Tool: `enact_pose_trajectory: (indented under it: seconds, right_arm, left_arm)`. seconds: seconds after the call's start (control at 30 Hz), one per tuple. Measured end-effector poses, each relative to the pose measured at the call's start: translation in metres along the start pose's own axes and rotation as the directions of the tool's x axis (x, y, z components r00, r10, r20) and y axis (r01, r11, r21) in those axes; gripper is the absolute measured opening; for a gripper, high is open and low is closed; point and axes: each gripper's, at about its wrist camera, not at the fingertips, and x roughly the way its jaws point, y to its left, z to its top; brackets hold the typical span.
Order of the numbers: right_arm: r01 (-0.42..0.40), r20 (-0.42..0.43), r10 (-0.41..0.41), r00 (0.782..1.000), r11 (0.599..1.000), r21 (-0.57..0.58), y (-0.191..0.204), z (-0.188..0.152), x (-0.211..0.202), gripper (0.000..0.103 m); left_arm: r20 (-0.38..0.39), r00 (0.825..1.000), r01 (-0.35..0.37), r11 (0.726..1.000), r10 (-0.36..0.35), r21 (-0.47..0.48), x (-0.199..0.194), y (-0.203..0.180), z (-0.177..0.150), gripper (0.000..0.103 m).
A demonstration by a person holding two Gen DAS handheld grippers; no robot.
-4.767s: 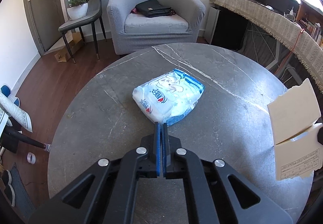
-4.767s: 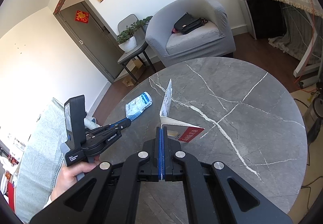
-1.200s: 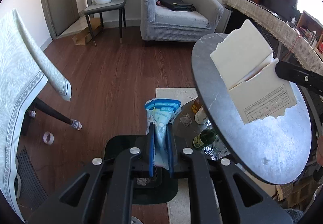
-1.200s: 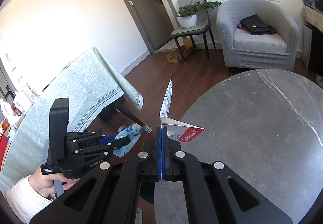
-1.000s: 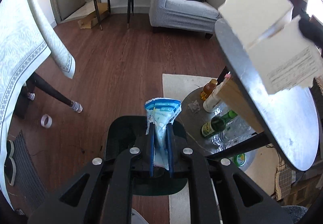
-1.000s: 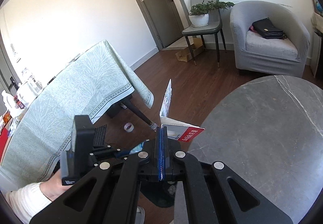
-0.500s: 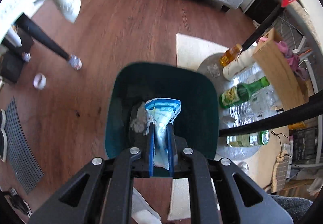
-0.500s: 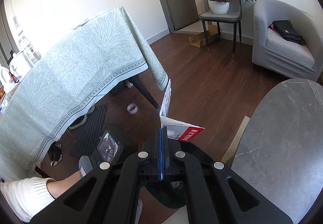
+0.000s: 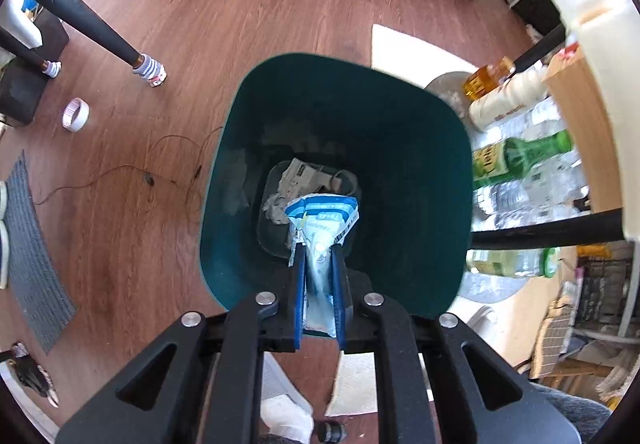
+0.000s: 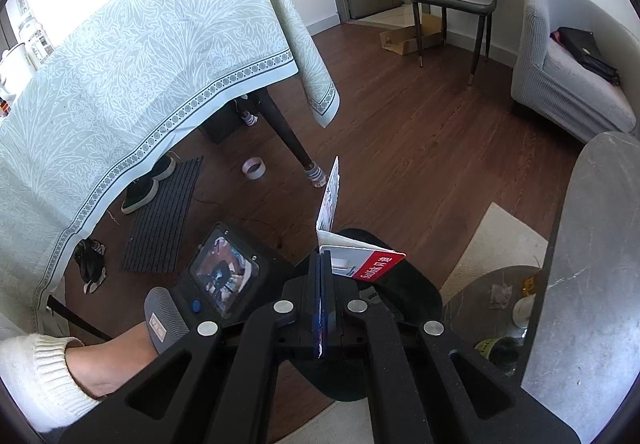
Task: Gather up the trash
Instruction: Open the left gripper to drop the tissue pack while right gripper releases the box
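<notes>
Trash packet (image 9: 320, 228) was clamped in your left gripper (image 9: 318, 256) above the bin (image 9: 420, 163); your right gripper (image 10: 322, 264) pinched torn cardboard (image 10: 360, 264).

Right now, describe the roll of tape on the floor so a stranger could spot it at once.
Find the table under the pale green tablecloth. By its dark leg with the striped sock lies the tape roll, a small pale ring on bare wood, the only round hollow thing there.

Dark wood floor (image 9: 248, 3) carries teal bin (image 9: 420, 163), upright, paper scraps at its bottom. Tape roll (image 9: 75, 109) and thin wire (image 9: 120, 167) lie left of bin; grey mat (image 9: 34, 264) further left; pale rug (image 9: 404, 47) beyond bin.
</notes>
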Motion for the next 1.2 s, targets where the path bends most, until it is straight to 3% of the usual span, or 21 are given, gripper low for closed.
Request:
enact_pose_trajectory:
  seconds: [0.2,0.43,0.53,0.6,0.8,0.93,1.2]
  right_arm:
    - [-0.031,-0.043,0.032,0.999,0.999,0.045,-0.012,-0.006,0.019,0.000]
    - [-0.053,-0.093,0.062,0.994,0.993,0.101,-0.025,-0.015,0.046,0.000]
    - [-0.034,-0.113,0.044,0.993,0.995,0.093,-0.026,-0.019,0.057,0.000]
    - [-0.025,-0.121,0.036,0.992,0.995,0.094,-0.028,-0.023,0.065,0.000]
    - [-0.030,-0.168,0.055,0.984,0.989,0.144,-0.043,-0.034,0.091,0.000]
    - [-0.034,-0.186,0.063,0.981,0.987,0.155,-0.046,-0.040,0.099,0.000]
    - [-0.045,-0.211,0.081,0.974,0.984,0.170,-0.050,-0.046,0.115,0.000]
  left_arm:
    - [-0.029,0.998,-0.054,0.998,0.055,0.009,0.018,0.001,0.000,0.014]
    - [-0.027,0.998,-0.059,0.998,0.060,0.003,0.022,-0.001,0.000,0.017]
    - [-0.013,0.999,-0.049,0.999,0.049,-0.021,0.018,0.000,0.002,0.024]
    - [0.008,0.999,-0.038,0.999,0.038,-0.035,0.012,0.001,0.003,0.040]
    - [0.095,0.994,-0.043,0.998,0.047,-0.040,-0.014,-0.002,0.008,0.040]
    - [0.191,0.979,-0.060,0.998,0.064,-0.027,-0.045,-0.008,0.011,0.040]
    - [0.373,0.923,-0.076,0.996,0.091,-0.057,-0.109,-0.016,0.014,0.040]
